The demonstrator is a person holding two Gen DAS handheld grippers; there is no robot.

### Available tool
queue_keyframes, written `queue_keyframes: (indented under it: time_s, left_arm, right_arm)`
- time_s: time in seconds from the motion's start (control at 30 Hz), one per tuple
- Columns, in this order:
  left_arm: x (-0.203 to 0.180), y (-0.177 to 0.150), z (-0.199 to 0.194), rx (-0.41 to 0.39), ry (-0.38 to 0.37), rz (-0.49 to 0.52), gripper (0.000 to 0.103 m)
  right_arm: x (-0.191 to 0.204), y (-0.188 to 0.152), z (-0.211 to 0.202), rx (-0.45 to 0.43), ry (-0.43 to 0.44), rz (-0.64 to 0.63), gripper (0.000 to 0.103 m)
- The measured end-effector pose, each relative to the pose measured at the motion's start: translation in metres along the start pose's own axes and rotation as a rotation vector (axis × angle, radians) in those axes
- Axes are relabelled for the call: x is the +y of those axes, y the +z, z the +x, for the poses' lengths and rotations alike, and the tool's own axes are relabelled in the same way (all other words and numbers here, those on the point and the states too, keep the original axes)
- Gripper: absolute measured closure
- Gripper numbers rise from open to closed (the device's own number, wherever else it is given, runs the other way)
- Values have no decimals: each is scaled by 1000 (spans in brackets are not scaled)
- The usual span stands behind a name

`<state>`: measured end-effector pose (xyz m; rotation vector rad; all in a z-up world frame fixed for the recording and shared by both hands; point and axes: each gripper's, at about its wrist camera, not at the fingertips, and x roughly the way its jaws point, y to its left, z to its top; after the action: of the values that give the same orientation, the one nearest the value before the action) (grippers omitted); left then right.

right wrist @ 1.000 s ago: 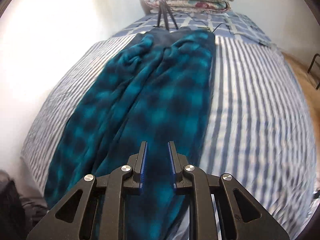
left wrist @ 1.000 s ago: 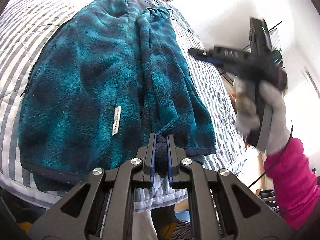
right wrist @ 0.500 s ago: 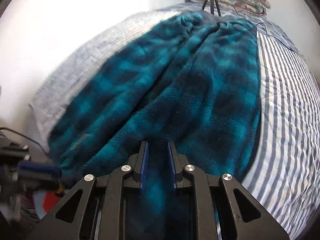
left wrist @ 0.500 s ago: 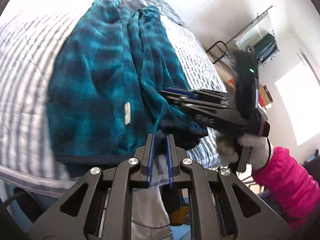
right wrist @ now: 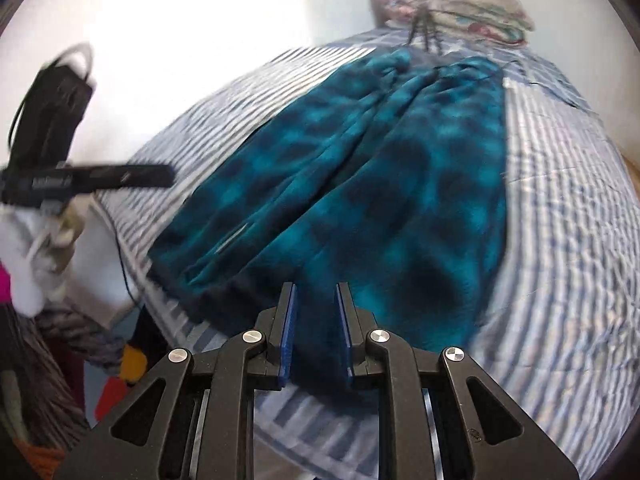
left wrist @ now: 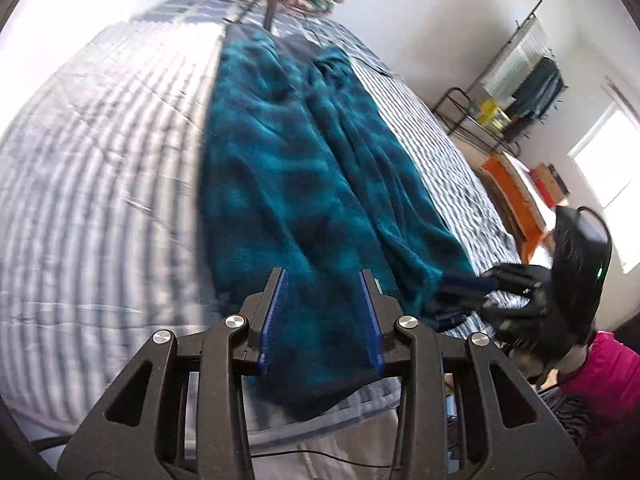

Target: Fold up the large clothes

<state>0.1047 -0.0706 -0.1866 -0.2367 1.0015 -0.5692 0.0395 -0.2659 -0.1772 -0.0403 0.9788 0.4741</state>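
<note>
A teal and black plaid fleece garment (left wrist: 304,168) lies lengthwise on the striped bed (left wrist: 100,168), folded in along its length; it also shows in the right wrist view (right wrist: 380,184). My left gripper (left wrist: 323,280) is open and empty, just above the garment's near hem. My right gripper (right wrist: 316,292) is open and empty above the near hem. In the left wrist view the right gripper (left wrist: 472,286) sits at the garment's right corner. In the right wrist view the left gripper (right wrist: 132,178) hovers left of the garment.
A tripod (right wrist: 424,32) and folded bedding (right wrist: 472,4) sit at the bed's far end. A clothes rack (left wrist: 516,80) and an orange object (left wrist: 512,196) stand right of the bed. A cable (left wrist: 340,462) runs below the bed's near edge.
My left gripper has let go of the garment's hem and opened wide. My right gripper has moved down to the garment's near right corner. The garment now lies flat.
</note>
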Motion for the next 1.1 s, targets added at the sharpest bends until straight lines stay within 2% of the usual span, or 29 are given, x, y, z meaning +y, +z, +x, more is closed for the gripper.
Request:
queue_keyframes:
  time_s: [0.1, 0.17, 0.23, 0.33, 0.4, 0.43, 0.47, 0.5, 0.53, 0.57, 0.67, 0.7, 0.8, 0.9, 0.97, 1.1]
  left_arm:
    - [-14, -10, 22, 35, -20, 47, 68]
    - [-27, -21, 40, 77, -14, 107, 68]
    - [-31, -31, 58, 128, 5, 138, 68]
    - [-36, -38, 63, 113, 34, 177, 66]
    - [-38, -33, 55, 132, 13, 168, 66]
    - [-37, -30, 48, 137, -12, 150, 66]
    - [-34, -27, 37, 127, -30, 127, 65]
    - [-31, -24, 30, 119, -39, 111, 61]
    - [-26, -21, 19, 107, -48, 91, 50]
    - [-20, -17, 7, 84, -51, 72, 42]
    - [2, -6, -17, 40, -23, 32, 39]
    - [10, -4, -20, 38, -11, 17, 36]
    - [44, 1, -19, 66, -5, -91, 35]
    - [78, -2, -4, 114, -58, -259, 35]
    - [94, -6, 8, 147, -126, -357, 35]
    - [108, -11, 23, 184, -229, -476, 35]
  right_arm:
    - [15, -14, 15, 29, -41, -60, 85]
    - [17, -21, 19, 18, -63, -79, 86]
    - [14, -21, 18, 21, -51, -55, 86]
    - [6, -17, 4, 49, 18, -17, 85]
    - [-1, -18, -13, 27, 58, 20, 84]
    - [-10, -19, -26, 4, 76, 60, 75]
    - [-15, -19, -33, -7, 78, 84, 57]
    - [-23, -21, -42, -24, 77, 115, 48]
    - [-34, -24, -51, -44, 71, 149, 43]
    - [-40, -25, -55, -49, 62, 168, 43]
    - [-69, -34, -57, -46, 39, 266, 43]
    - [-79, -37, -53, -37, 55, 310, 43]
    - [-100, -44, -37, -3, 133, 422, 42]
    - [-104, -47, -23, 31, 176, 445, 43]
    - [-108, -48, -16, 39, 199, 473, 43]
    - [-118, -50, -4, 43, 290, 549, 42]
